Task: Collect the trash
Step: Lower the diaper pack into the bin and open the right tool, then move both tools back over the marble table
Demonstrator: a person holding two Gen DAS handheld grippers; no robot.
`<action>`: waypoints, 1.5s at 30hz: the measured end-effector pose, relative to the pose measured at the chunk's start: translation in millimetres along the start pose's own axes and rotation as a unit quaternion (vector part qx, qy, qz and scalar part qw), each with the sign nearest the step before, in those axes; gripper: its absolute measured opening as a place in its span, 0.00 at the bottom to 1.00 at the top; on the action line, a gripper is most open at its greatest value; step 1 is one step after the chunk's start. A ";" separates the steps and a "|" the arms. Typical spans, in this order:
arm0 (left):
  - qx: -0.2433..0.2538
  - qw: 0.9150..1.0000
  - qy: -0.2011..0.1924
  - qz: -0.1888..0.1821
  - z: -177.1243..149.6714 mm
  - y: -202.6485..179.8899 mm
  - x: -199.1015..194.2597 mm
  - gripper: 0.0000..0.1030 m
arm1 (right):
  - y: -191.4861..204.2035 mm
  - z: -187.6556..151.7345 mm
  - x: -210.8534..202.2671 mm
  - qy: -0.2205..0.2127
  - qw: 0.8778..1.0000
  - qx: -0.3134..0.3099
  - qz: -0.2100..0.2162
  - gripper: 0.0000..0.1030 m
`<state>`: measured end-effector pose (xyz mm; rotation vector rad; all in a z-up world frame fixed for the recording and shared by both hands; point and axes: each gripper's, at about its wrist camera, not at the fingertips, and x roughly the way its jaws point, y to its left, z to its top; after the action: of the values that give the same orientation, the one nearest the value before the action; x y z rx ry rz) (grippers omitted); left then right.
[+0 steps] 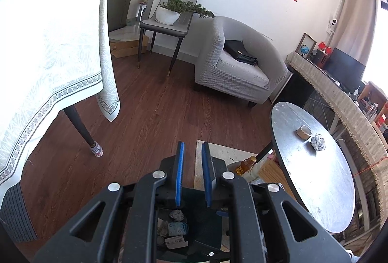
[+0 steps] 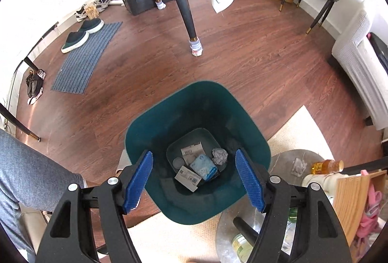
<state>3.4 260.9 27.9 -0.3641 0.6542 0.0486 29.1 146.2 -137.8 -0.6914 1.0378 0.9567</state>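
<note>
Hovering with jaws apart and empty, the right gripper [image 2: 194,180] overlooks the teal bin [image 2: 197,117] holding several scraps, while the left gripper [image 1: 193,174], jaws nearly together, faces the worktop [image 1: 322,185] where a foil ball [image 1: 318,142] and tape roll [image 1: 303,132] remain.

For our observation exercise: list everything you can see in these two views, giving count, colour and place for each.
bin: one, teal, on floor under right gripper
trash in bin: several pieces, white, grey, blue
crumpled paper: one, grey, round table
tape roll: one, tan, beside it
round table: one, grey
armchair: one, grey
slippers: two, green, on mat
left gripper: shut, empty
right gripper: open, above bin
</note>
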 end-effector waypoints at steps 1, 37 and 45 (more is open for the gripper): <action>0.000 1.000 -0.002 -0.001 1.4 -1.7 -0.2 0.15 | -0.3 0.5 -5.5 -0.007 1.000 -0.002 0.001 0.66; 0.047 0.998 0.006 -0.033 5.5 -110.4 66.2 0.44 | -143.9 -53.8 -191.6 -0.222 0.957 0.170 -0.074 0.42; 0.075 0.996 0.017 -0.037 -1.3 -147.3 85.6 0.54 | -191.1 -84.0 -205.5 -0.238 0.939 0.228 -0.102 0.42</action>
<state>93.9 116.7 21.9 -0.2437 0.6723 -0.0782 128.4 -73.1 29.1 -0.1583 0.6989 0.6230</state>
